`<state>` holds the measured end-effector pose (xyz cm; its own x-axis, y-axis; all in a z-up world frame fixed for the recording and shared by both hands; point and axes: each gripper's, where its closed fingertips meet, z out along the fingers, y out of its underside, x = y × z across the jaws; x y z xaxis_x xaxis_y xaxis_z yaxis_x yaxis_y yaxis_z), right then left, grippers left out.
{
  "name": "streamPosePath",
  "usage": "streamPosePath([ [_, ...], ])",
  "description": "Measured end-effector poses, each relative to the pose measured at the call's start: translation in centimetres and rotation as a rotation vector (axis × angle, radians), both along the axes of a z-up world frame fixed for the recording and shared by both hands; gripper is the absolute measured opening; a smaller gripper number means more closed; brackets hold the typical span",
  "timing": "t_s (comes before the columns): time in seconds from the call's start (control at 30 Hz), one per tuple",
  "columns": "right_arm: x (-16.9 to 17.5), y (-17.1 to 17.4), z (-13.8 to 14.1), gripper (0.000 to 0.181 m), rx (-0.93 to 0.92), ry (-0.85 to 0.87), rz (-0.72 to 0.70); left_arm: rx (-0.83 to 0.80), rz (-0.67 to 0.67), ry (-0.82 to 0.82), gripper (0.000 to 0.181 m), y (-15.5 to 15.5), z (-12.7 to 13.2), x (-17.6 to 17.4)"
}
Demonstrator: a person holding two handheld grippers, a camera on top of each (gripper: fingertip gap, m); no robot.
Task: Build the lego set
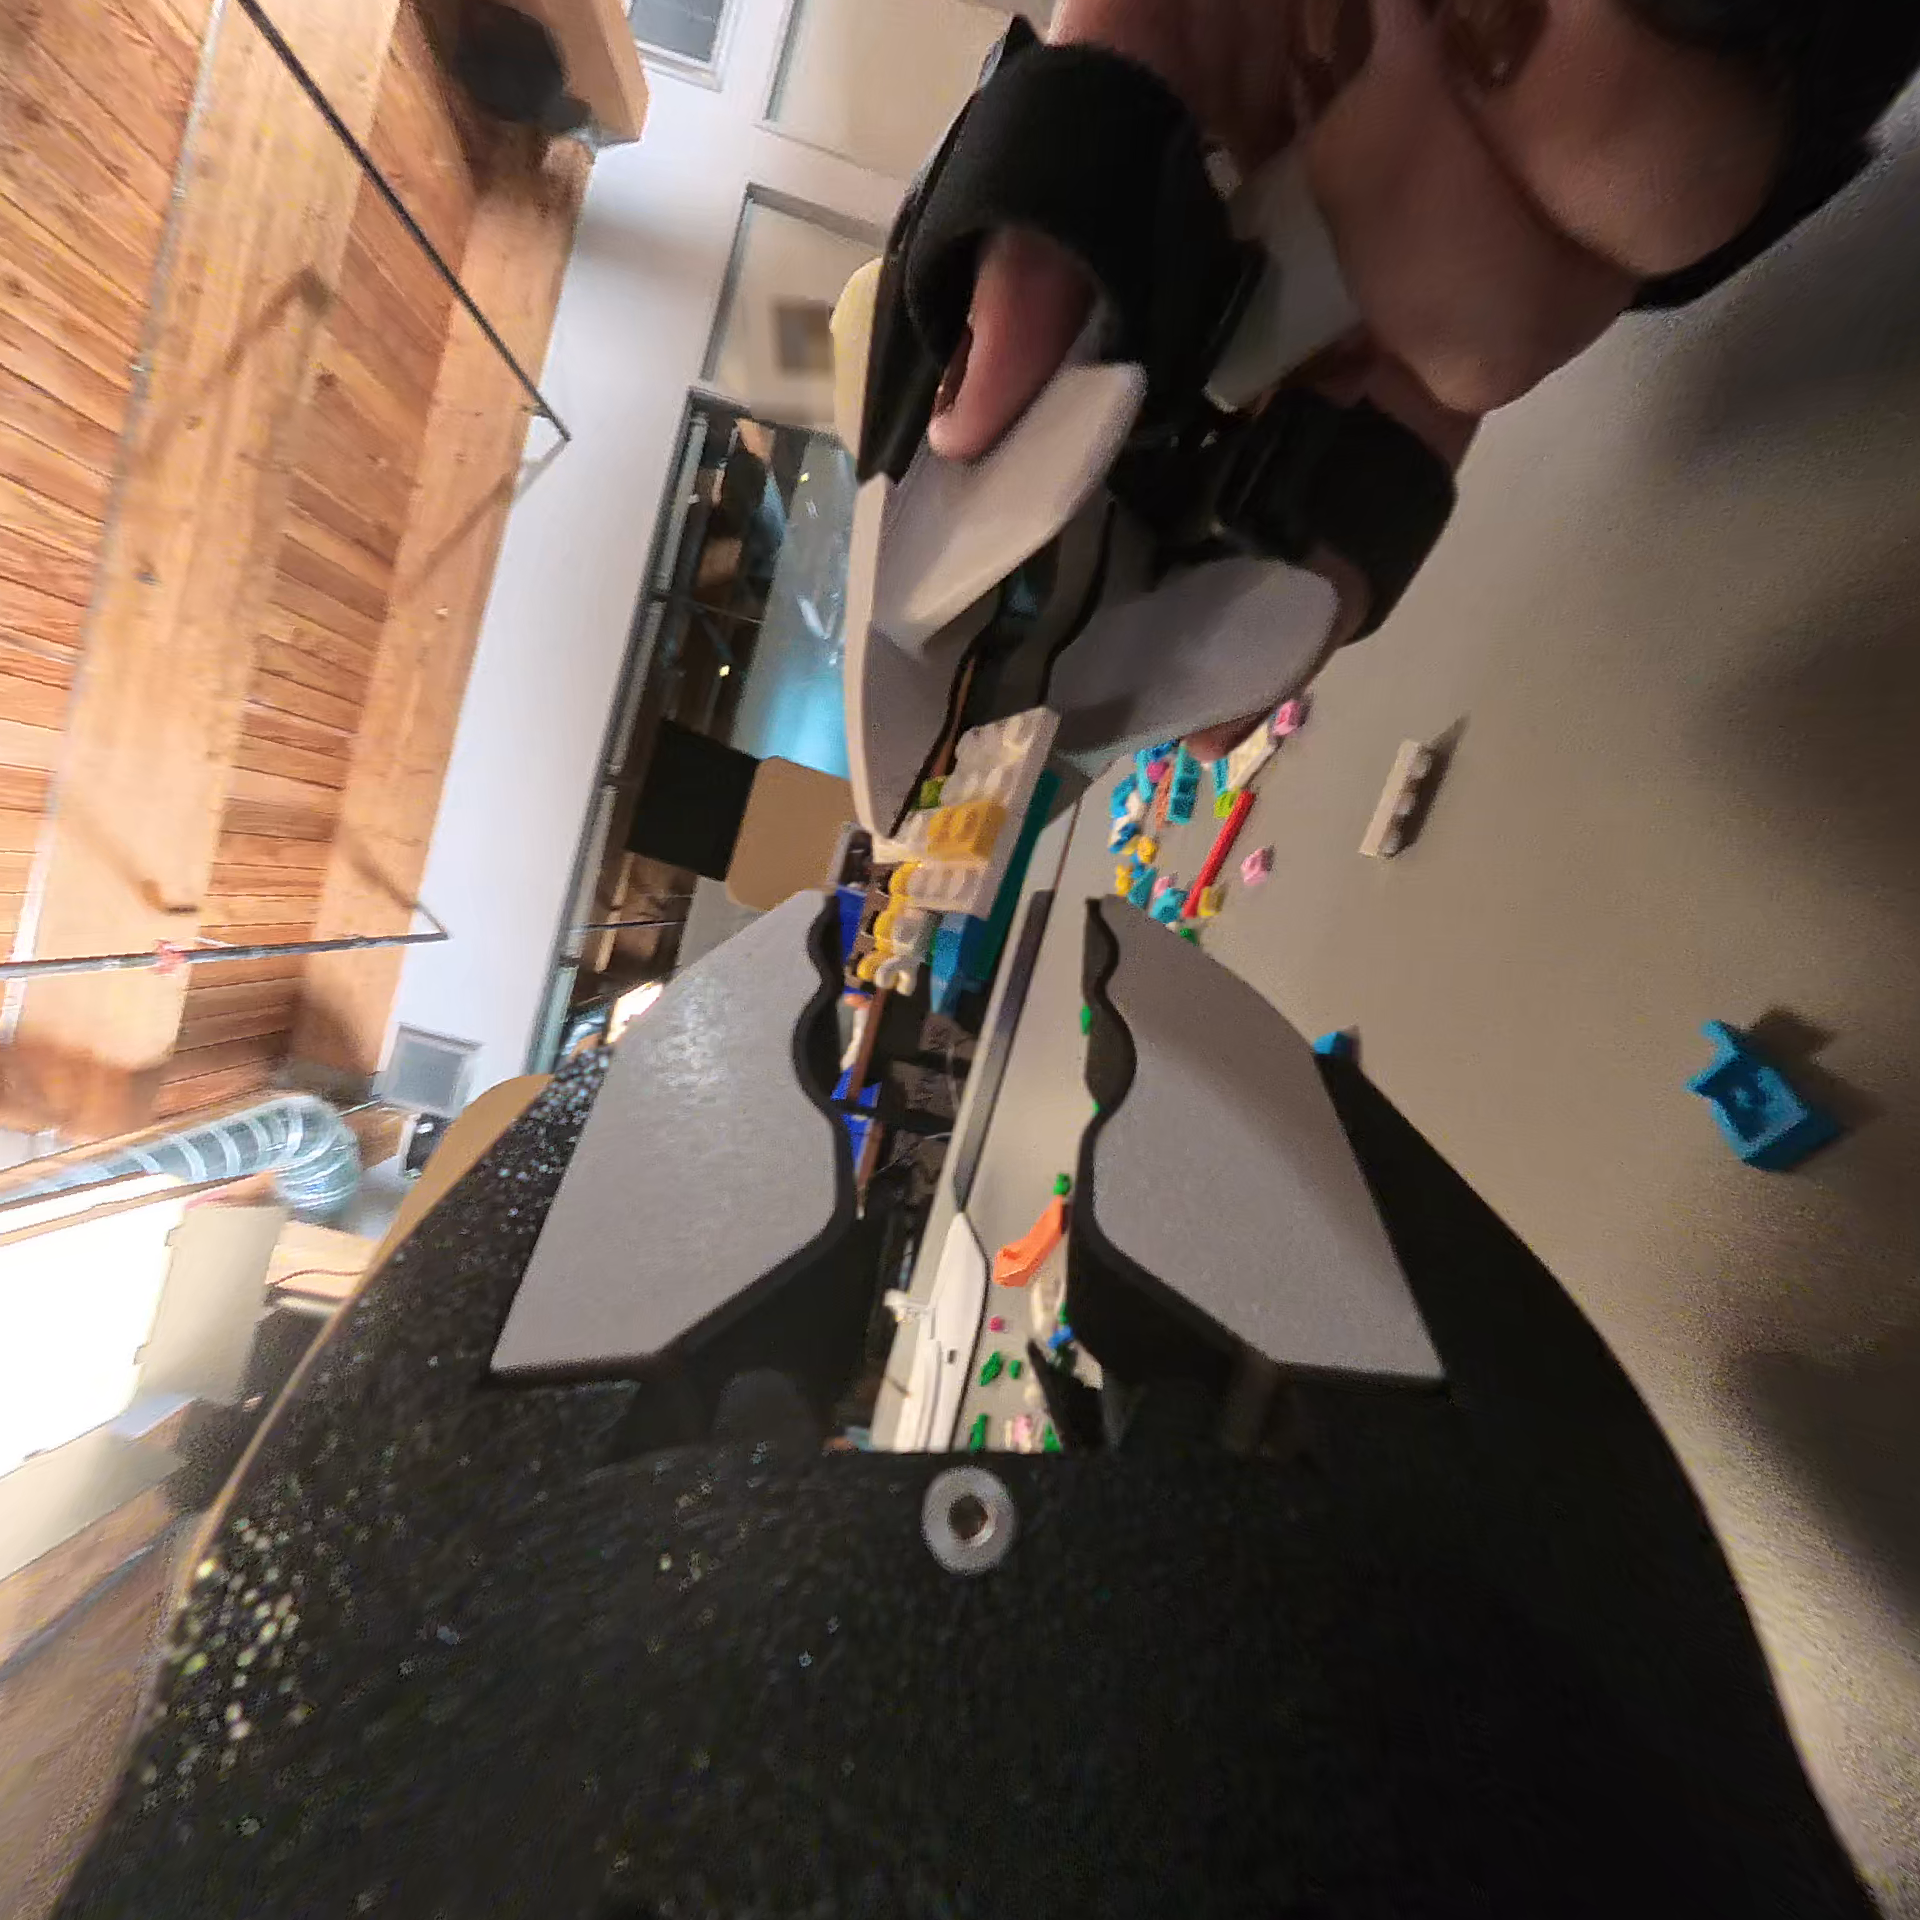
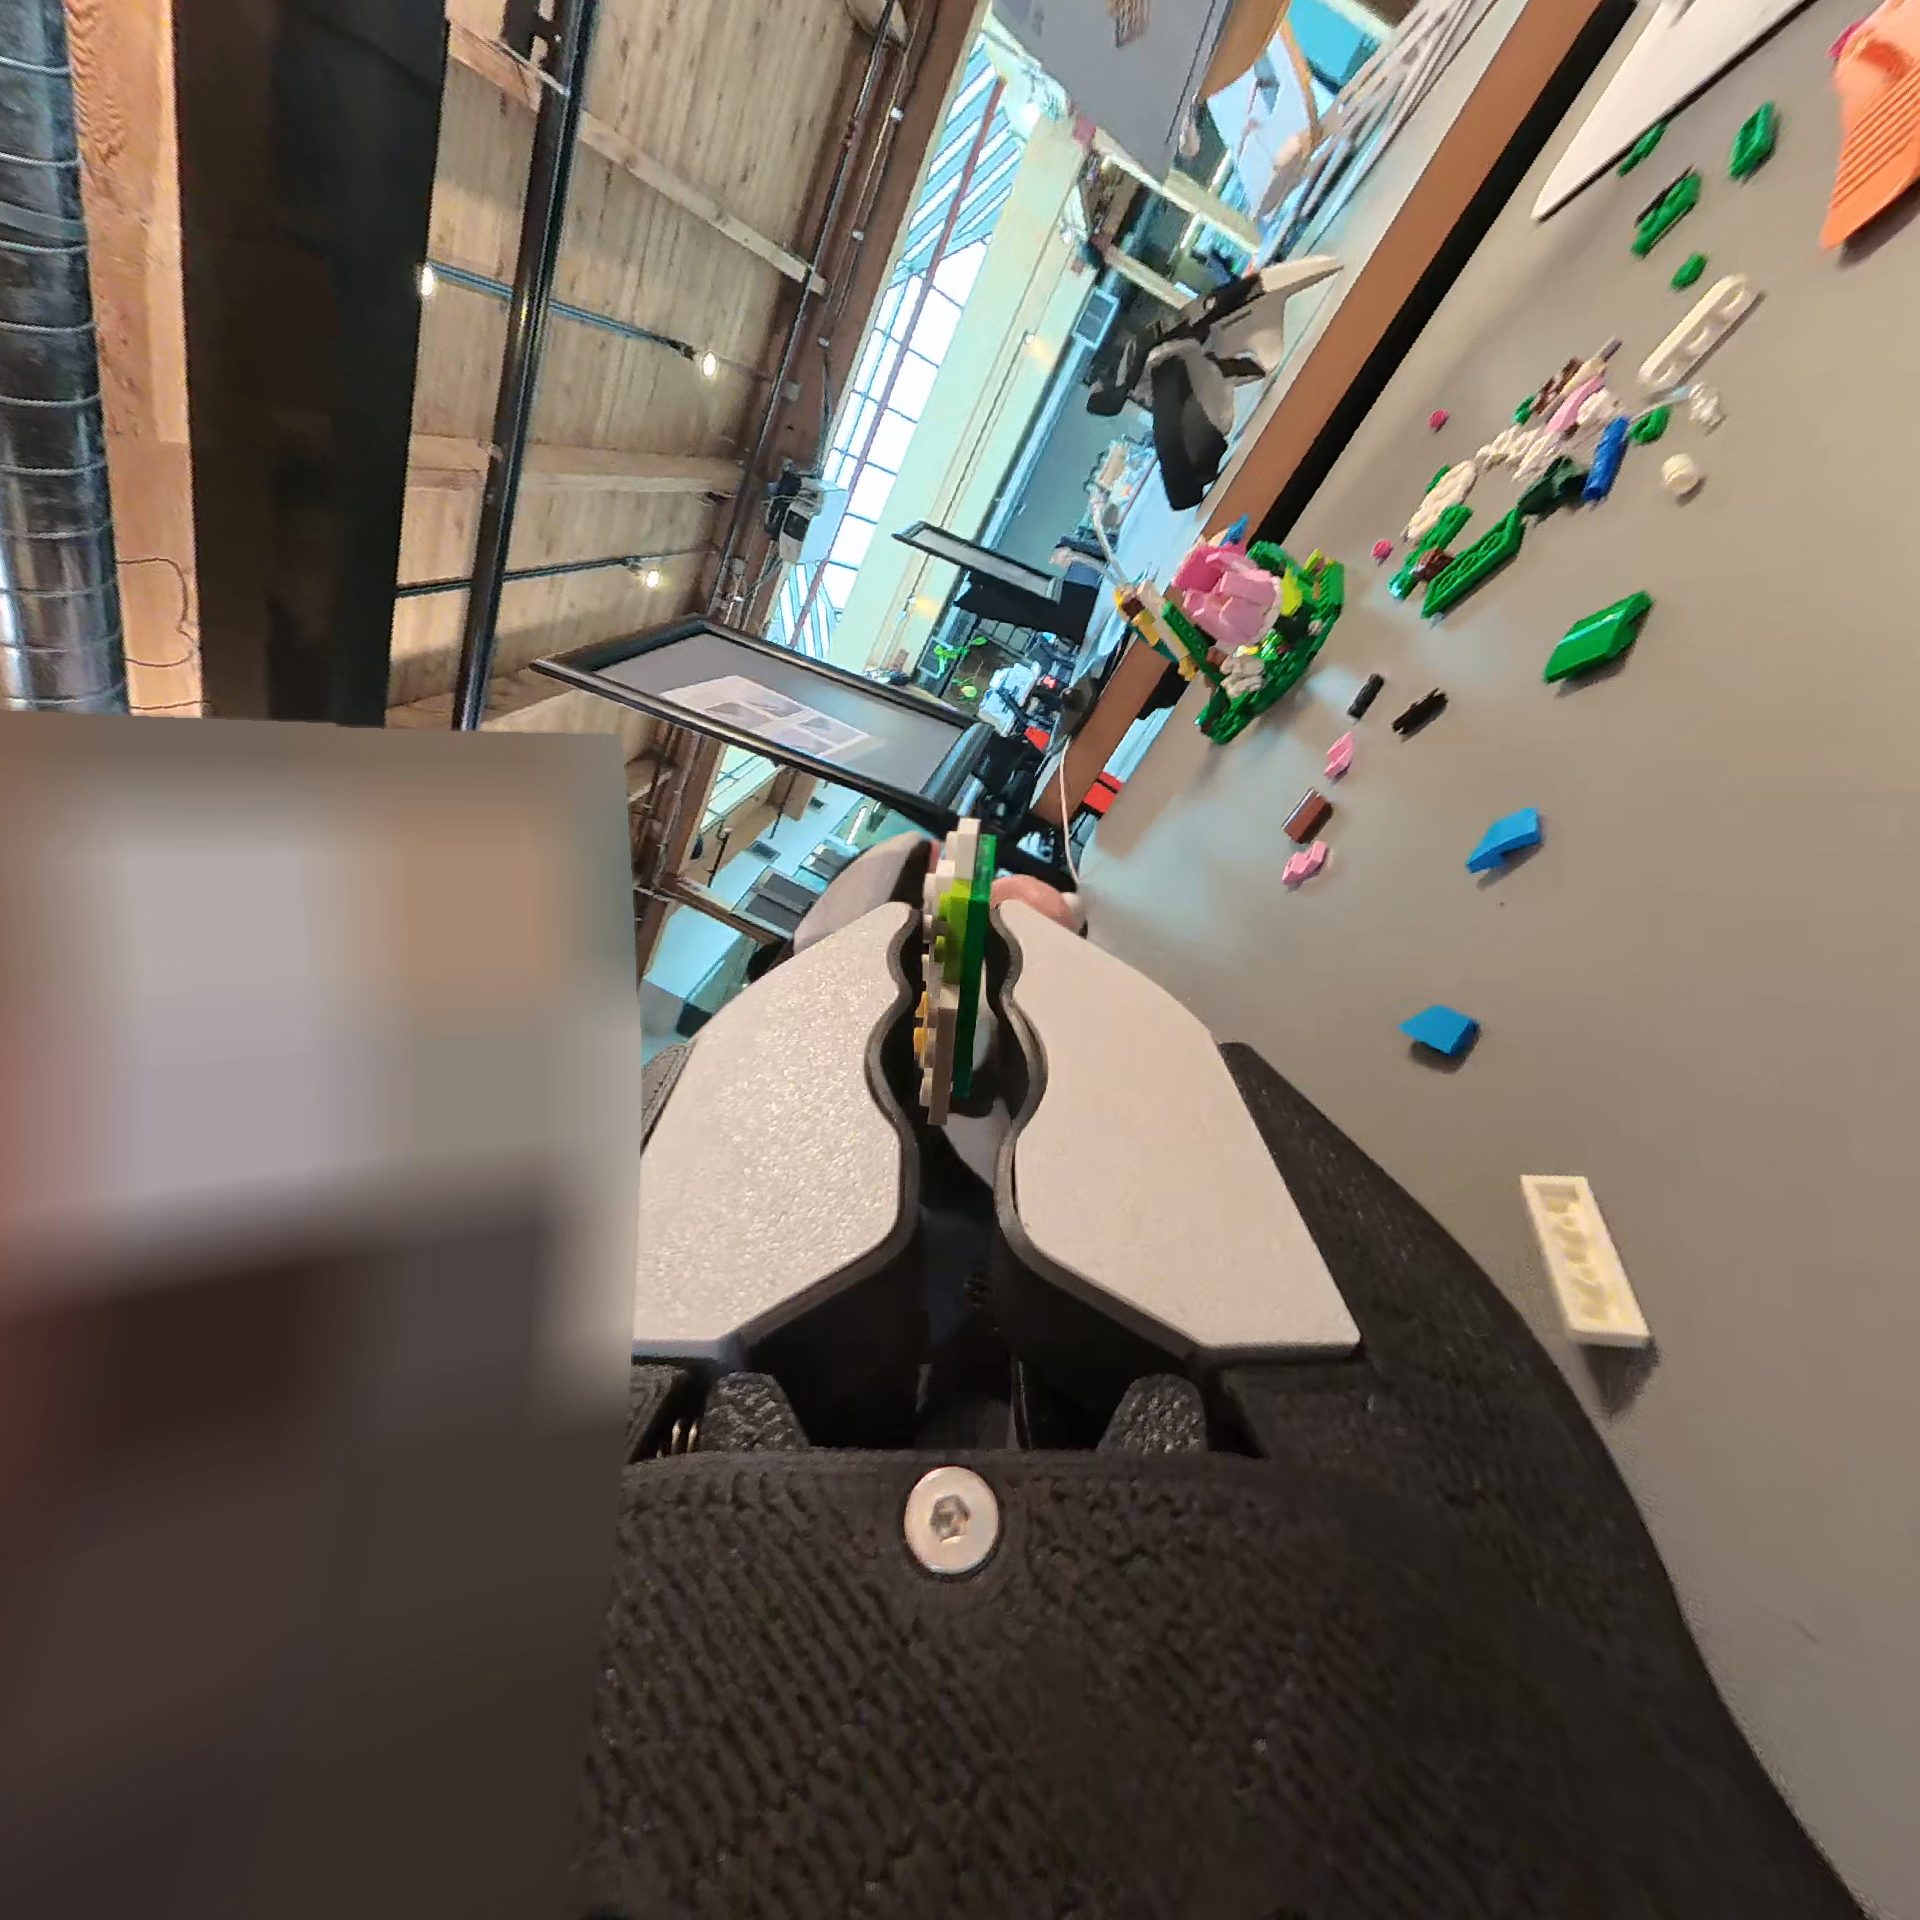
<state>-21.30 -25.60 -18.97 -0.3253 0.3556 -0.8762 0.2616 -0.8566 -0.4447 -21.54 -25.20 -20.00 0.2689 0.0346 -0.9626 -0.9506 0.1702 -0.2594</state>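
My right gripper (image 2: 956, 925) is shut on a flat lego assembly (image 2: 961, 977) of a green plate with white, grey and yellow pieces, held on edge above the grey table. In the left wrist view the right gripper (image 1: 935, 790) shows ahead, holding the same assembly (image 1: 961, 831), white and yellow studs facing me. My left gripper (image 1: 951, 925) is open and empty, its tips just below that assembly. A blue brick (image 1: 1756, 1101) lies on the table to the right of my left gripper.
A grey plate (image 1: 1403, 800) and a heap of small coloured pieces (image 1: 1184, 821) lie on the table (image 1: 1662, 623). A pink-and-green flower build (image 2: 1247, 634), loose green, blue, pink pieces and a white plate (image 2: 1584, 1262) lie on the table. An orange piece (image 1: 1029, 1247) lies farther off. Both grippers' tips are close together, under 4 cm apart. The blue brick (image 1: 1756, 1101) is about 9 cm from my left fingertips.
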Motion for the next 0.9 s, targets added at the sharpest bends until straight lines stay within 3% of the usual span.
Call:
streamPosePath([
  [0.2, -0.4, -0.2, -0.5, 0.021, -0.002, -0.008, -0.002, 0.038, 0.042, 0.043, 0.011, 0.0, 0.2, -0.1],
  [0.4, 0.6, 4.1, 0.8, 0.034, 0.305, 0.038, -0.307, -0.06, 0.025, -0.183, 0.009, 0.2, 0.2, -1.6],
  [0.53, 1.3, 3.8, 1.7, 0.037, 0.711, 0.079, -0.373, -0.107, 0.025, -0.244, 0.009, 0.4, -0.2, -2.4],
  [0.77, 1.0, 1.0, -2.1, 0.041, 1.881, -0.042, -0.314, -0.225, 0.007, -0.17, 0.009, 0.6, -2.3, -1.6],
  [0.9, 0.3, 0.2, -4.6, 0.045, 2.119, -0.105, -0.219, -0.304, -0.018, -0.142, 0.009, 0.6, -3.6, -0.8],
])
